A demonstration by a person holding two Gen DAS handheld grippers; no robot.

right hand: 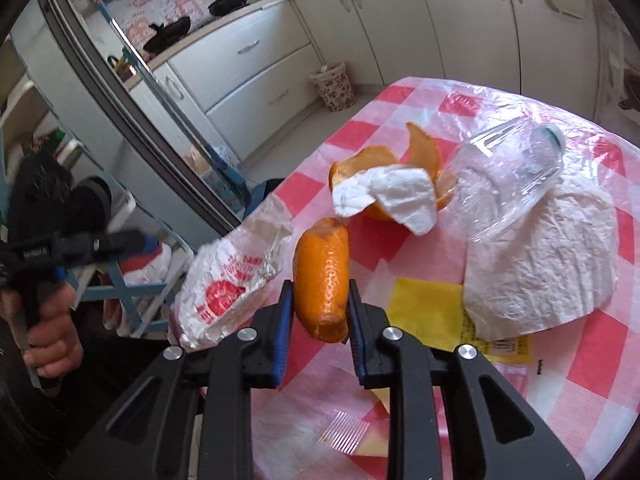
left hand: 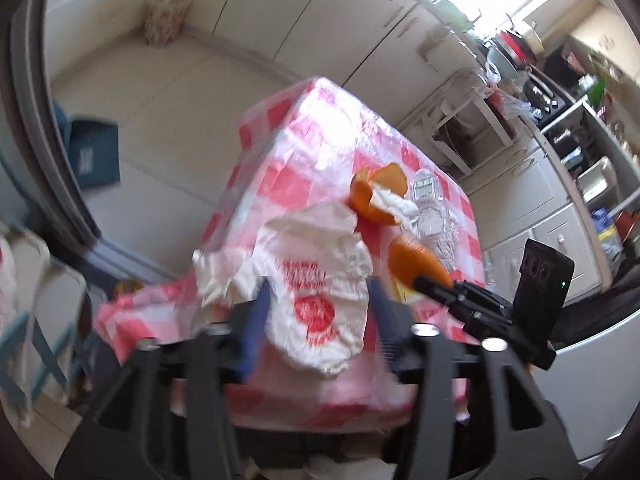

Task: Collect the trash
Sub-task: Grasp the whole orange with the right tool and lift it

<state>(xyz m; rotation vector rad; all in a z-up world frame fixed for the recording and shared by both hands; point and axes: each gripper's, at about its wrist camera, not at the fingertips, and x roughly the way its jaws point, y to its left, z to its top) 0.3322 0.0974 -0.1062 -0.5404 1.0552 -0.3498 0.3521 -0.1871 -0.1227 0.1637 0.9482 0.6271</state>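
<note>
My right gripper [right hand: 320, 292] is shut on a strip of orange peel [right hand: 322, 276] and holds it above the red-checked table [right hand: 580, 360]. That peel also shows in the left wrist view [left hand: 412, 262], with the right gripper [left hand: 424, 280] behind it. My left gripper [left hand: 318, 296] holds the edge of a white plastic bag with red print [left hand: 316, 280] at the table's near corner; the bag also shows in the right wrist view [right hand: 228, 276]. More orange peel with a white tissue [right hand: 392, 184], a crushed clear bottle [right hand: 516, 172] and crumpled white paper [right hand: 540, 256] lie on the table.
A yellow wrapper [right hand: 432, 308] lies flat near the right gripper. A floral waste basket [right hand: 334, 86] stands on the floor by the cabinets. A blue chair [right hand: 132, 292] stands beside the table. A fridge door [right hand: 80, 92] is to the left.
</note>
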